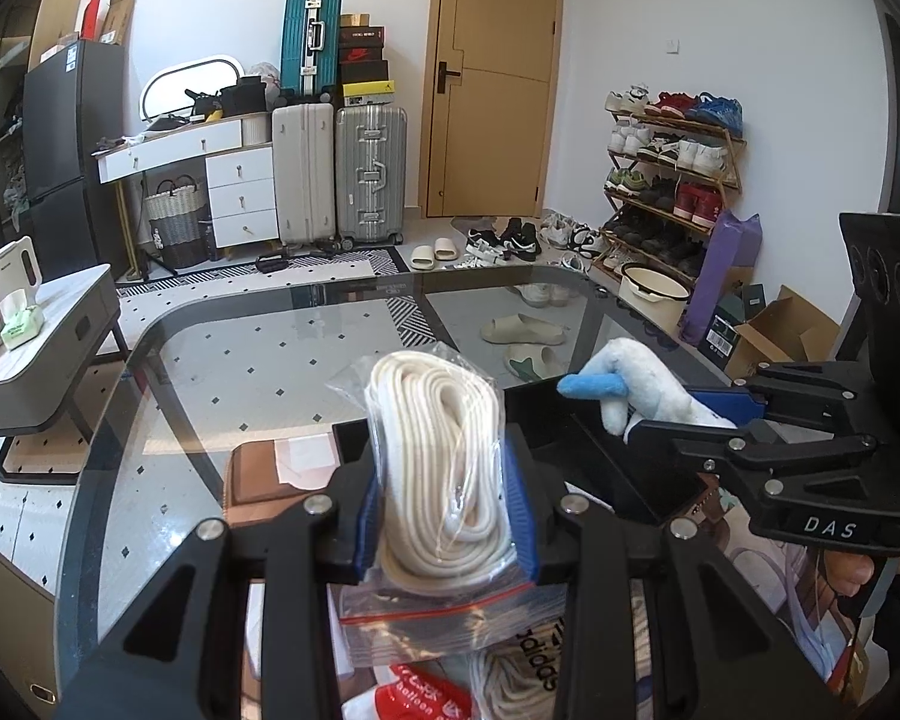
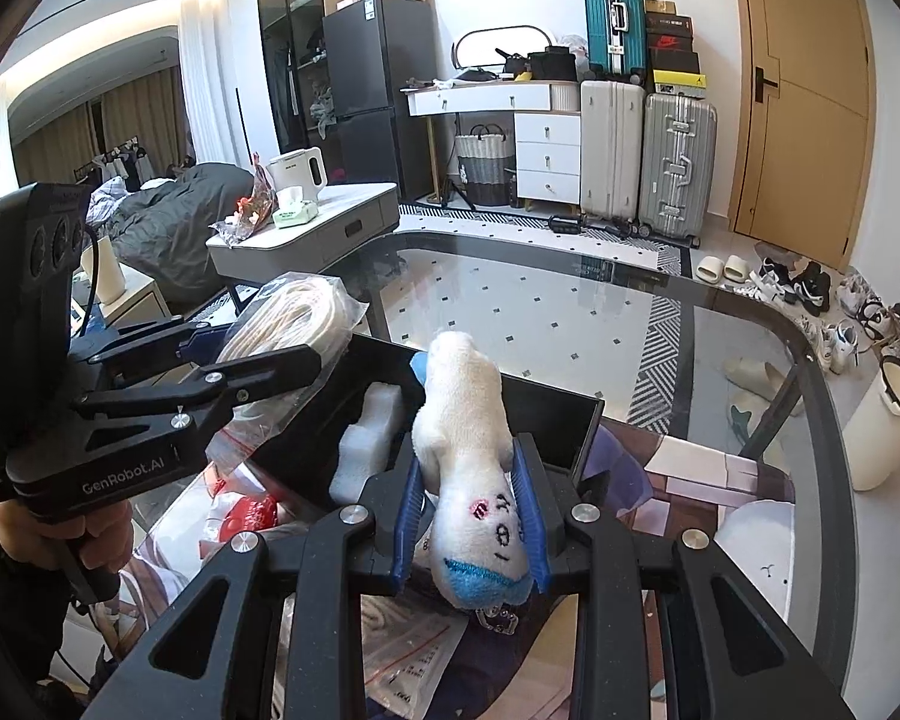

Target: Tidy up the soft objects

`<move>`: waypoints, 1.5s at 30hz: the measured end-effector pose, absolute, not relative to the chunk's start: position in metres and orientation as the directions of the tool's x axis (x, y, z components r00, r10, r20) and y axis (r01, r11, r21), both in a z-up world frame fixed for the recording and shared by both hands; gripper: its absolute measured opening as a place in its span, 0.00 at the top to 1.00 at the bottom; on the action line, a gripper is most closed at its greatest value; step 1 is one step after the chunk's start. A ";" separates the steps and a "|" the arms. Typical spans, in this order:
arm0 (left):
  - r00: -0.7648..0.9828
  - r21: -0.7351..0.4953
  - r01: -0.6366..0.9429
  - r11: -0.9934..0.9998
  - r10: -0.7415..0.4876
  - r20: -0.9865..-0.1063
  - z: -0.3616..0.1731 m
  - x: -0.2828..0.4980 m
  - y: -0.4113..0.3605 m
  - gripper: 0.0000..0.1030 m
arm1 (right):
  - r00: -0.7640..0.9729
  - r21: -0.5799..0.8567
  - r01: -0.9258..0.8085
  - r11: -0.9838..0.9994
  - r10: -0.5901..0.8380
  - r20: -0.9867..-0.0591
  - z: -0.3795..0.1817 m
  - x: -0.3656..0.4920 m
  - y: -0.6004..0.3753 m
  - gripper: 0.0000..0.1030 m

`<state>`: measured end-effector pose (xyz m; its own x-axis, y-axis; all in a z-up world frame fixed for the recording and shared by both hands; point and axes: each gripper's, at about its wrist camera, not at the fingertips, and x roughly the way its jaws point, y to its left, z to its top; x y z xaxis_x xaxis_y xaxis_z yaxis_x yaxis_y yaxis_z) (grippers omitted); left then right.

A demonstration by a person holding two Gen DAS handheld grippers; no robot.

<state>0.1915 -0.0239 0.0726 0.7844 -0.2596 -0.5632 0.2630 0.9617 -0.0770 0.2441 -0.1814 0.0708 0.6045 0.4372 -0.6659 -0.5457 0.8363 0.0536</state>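
My left gripper (image 1: 447,510) is shut on a clear zip bag of coiled white rope (image 1: 438,456) and holds it above the glass table (image 1: 240,372). It also shows in the right wrist view (image 2: 294,324). My right gripper (image 2: 468,516) is shut on a white and blue plush toy (image 2: 468,444), held over the open black box (image 2: 558,426). The toy shows in the left wrist view (image 1: 636,384) at the right, over the same box (image 1: 606,456). White foam (image 2: 369,438) lies inside the box.
More bagged rope and a red-and-white packet (image 1: 426,696) lie below my left gripper. A brown notebook (image 1: 264,480) lies on the table at the left. A white round object (image 2: 756,552) sits at the right. A side table (image 2: 306,234) stands beyond the table.
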 end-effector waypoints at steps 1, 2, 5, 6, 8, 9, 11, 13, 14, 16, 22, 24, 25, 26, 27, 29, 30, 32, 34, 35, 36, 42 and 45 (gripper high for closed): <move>0.783 -0.076 0.264 0.962 -0.259 -0.565 0.072 0.194 -0.025 0.67 | 0.603 0.052 -0.545 0.837 0.435 -0.669 0.069 0.247 -0.180 0.72; 0.781 -0.073 0.266 0.961 -0.259 -0.568 0.069 0.196 -0.026 0.67 | 0.601 0.051 -0.546 0.836 0.433 -0.672 0.067 0.249 -0.179 0.72; 0.777 -0.064 0.270 0.961 -0.257 -0.574 0.065 0.204 -0.028 0.67 | 0.591 0.051 -0.548 0.835 0.429 -0.683 0.060 0.257 -0.176 0.72; 0.777 -0.062 0.273 0.960 -0.257 -0.575 0.063 0.206 -0.029 0.67 | 0.589 0.049 -0.548 0.835 0.427 -0.686 0.058 0.259 -0.175 0.72; 0.775 -0.050 0.280 0.959 -0.257 -0.577 0.061 0.209 -0.031 0.67 | 0.585 0.045 -0.548 0.835 0.421 -0.693 0.053 0.264 -0.172 0.72; 0.775 -0.045 0.283 0.958 -0.256 -0.578 0.059 0.211 -0.032 0.67 | 0.585 0.040 -0.548 0.836 0.416 -0.696 0.051 0.266 -0.170 0.72; 0.771 -0.041 0.291 0.956 -0.259 -0.581 0.058 0.214 -0.036 0.67 | 0.585 0.024 -0.548 0.836 0.404 -0.703 0.047 0.269 -0.167 0.72; 0.768 -0.038 0.297 0.954 -0.262 -0.584 0.056 0.218 -0.039 0.67 | 0.583 0.019 -0.549 0.835 0.399 -0.708 0.043 0.272 -0.165 0.72; 0.766 -0.036 0.303 0.952 -0.266 -0.585 0.055 0.220 -0.041 0.67 | 0.581 0.015 -0.551 0.835 0.396 -0.711 0.041 0.274 -0.163 0.72; 0.764 -0.033 0.310 0.950 -0.270 -0.587 0.054 0.222 -0.044 0.67 | 0.579 0.011 -0.552 0.834 0.393 -0.715 0.038 0.277 -0.163 0.72; 0.755 -0.026 0.329 0.944 -0.280 -0.593 0.051 0.228 -0.051 0.67 | 0.575 -0.003 -0.552 0.834 0.379 -0.725 0.030 0.284 -0.160 0.72; 0.750 -0.023 0.336 0.942 -0.282 -0.598 0.048 0.228 -0.054 0.67 | 0.573 -0.007 -0.555 0.832 0.376 -0.729 0.028 0.286 -0.158 0.72; 0.747 -0.021 0.338 0.941 -0.282 -0.602 0.047 0.229 -0.055 0.67 | 0.572 -0.010 -0.555 0.832 0.373 -0.730 0.027 0.287 -0.157 0.72; 0.745 -0.021 0.338 0.941 -0.281 -0.605 0.046 0.230 -0.055 0.67 | 0.573 -0.016 -0.555 0.832 0.368 -0.732 0.025 0.288 -0.157 0.72; 0.742 -0.021 0.340 0.940 -0.282 -0.608 0.045 0.231 -0.056 0.67 | 0.573 -0.020 -0.556 0.831 0.365 -0.733 0.024 0.288 -0.157 0.72; 0.738 -0.021 0.342 0.939 -0.282 -0.613 0.044 0.232 -0.056 0.67 | 0.576 -0.028 -0.559 0.829 0.364 -0.732 0.023 0.287 -0.156 0.72; 0.736 -0.021 0.343 0.939 -0.283 -0.615 0.043 0.233 -0.057 0.67 | 0.575 -0.028 -0.561 0.828 0.365 -0.732 0.023 0.287 -0.156 0.72; 0.734 -0.019 0.344 0.939 -0.281 -0.618 0.042 0.234 -0.057 0.67 | 0.575 -0.030 -0.563 0.826 0.365 -0.732 0.022 0.288 -0.156 0.72; 0.733 -0.016 0.344 0.939 -0.280 -0.620 0.041 0.235 -0.057 0.67 | 0.575 -0.036 -0.565 0.824 0.362 -0.733 0.021 0.289 -0.155 0.72; 0.732 -0.016 0.344 0.939 -0.279 -0.621 0.041 0.235 -0.057 0.67 | 0.575 -0.039 -0.567 0.823 0.362 -0.734 0.021 0.289 -0.153 0.72; 0.731 -0.018 0.343 0.939 -0.279 -0.622 0.040 0.236 -0.057 0.67 | 0.575 -0.041 -0.569 0.822 0.361 -0.734 0.021 0.289 -0.153 0.72; 0.727 -0.018 0.328 0.944 -0.265 -0.633 0.040 0.237 -0.056 0.57 | 0.577 -0.054 -0.576 0.816 0.359 -0.734 0.021 0.289 -0.152 0.69; 0.744 -0.012 0.311 0.950 -0.251 -0.619 0.044 0.233 -0.051 0.41 | 0.596 -0.082 -0.578 0.812 0.351 -0.722 0.026 0.284 -0.152 0.63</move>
